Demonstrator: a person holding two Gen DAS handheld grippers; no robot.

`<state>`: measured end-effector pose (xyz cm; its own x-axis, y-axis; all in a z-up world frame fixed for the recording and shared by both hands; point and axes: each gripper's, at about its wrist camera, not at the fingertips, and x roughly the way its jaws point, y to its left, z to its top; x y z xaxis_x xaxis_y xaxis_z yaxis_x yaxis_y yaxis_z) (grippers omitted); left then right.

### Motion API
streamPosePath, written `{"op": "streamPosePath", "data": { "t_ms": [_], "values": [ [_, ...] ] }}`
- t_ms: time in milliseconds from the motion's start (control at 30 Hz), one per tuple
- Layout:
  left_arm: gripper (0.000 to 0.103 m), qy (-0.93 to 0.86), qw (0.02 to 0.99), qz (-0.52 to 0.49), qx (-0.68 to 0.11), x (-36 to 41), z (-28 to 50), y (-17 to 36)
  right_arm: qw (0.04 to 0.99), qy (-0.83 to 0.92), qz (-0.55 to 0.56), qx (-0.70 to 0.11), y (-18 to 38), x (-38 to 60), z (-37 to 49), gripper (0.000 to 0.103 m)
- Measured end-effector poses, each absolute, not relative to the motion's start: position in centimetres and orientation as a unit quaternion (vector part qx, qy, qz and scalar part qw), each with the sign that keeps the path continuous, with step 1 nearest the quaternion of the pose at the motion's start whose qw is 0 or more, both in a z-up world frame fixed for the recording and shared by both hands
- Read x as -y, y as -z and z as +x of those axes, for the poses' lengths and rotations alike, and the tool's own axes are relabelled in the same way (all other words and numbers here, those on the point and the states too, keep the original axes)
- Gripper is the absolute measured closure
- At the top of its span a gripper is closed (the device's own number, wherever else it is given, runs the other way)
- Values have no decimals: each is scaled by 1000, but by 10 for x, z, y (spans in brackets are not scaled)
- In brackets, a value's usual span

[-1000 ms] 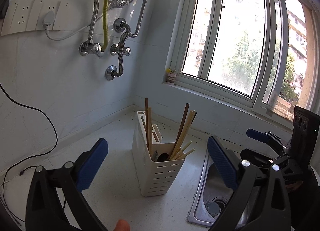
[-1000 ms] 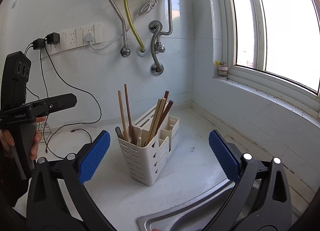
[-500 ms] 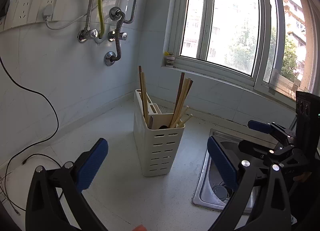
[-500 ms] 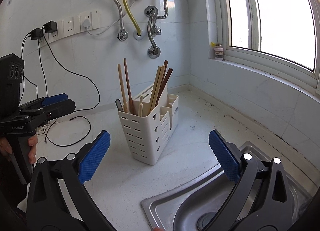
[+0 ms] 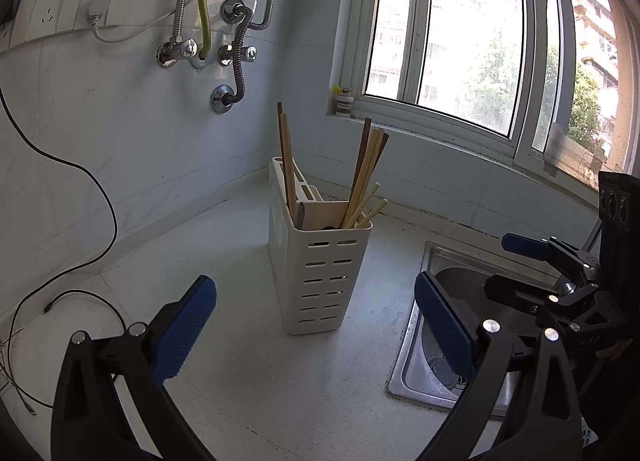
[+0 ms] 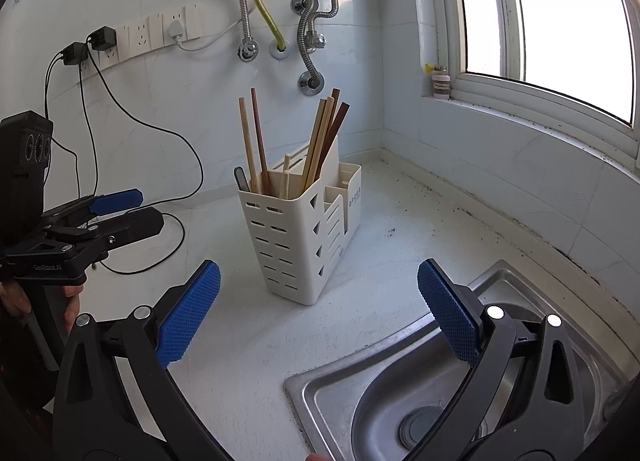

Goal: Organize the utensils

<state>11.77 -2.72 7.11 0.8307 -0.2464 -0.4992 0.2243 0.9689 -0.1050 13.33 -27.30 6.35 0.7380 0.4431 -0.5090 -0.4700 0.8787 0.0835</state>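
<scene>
A cream slotted utensil holder [image 5: 318,273] [image 6: 298,239] stands on the white counter, with several wooden chopsticks [image 5: 366,175] [image 6: 320,139] sticking up from its compartments. A dark utensil handle [image 6: 243,179] pokes out at its left corner. My left gripper [image 5: 316,329] is open and empty, held back from the holder's near face. My right gripper [image 6: 320,311] is also open and empty, in front of the holder and above the sink's edge. Each gripper shows in the other's view, the left gripper [image 6: 120,209] and the right gripper [image 5: 528,261].
A steel sink [image 5: 424,345] [image 6: 384,393] is set into the counter right of the holder. Black cables [image 5: 92,261] [image 6: 160,229] lie on the counter to the left. Pipes and sockets [image 6: 160,31] line the tiled wall. A small jar [image 6: 440,81] sits on the window sill.
Both grippers have pulled back and lowered their aim, so the holder sits farther off and more counter and sink show. Both remain open and empty.
</scene>
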Motion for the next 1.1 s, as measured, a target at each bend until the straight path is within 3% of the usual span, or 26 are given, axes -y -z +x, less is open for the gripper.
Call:
{"op": "streamPosePath", "data": {
  "t_ms": [1100],
  "values": [
    [5, 122, 955, -21, -269, 31, 115, -68, 930, -250, -25, -268, -65, 273, 129, 8]
  ]
}}
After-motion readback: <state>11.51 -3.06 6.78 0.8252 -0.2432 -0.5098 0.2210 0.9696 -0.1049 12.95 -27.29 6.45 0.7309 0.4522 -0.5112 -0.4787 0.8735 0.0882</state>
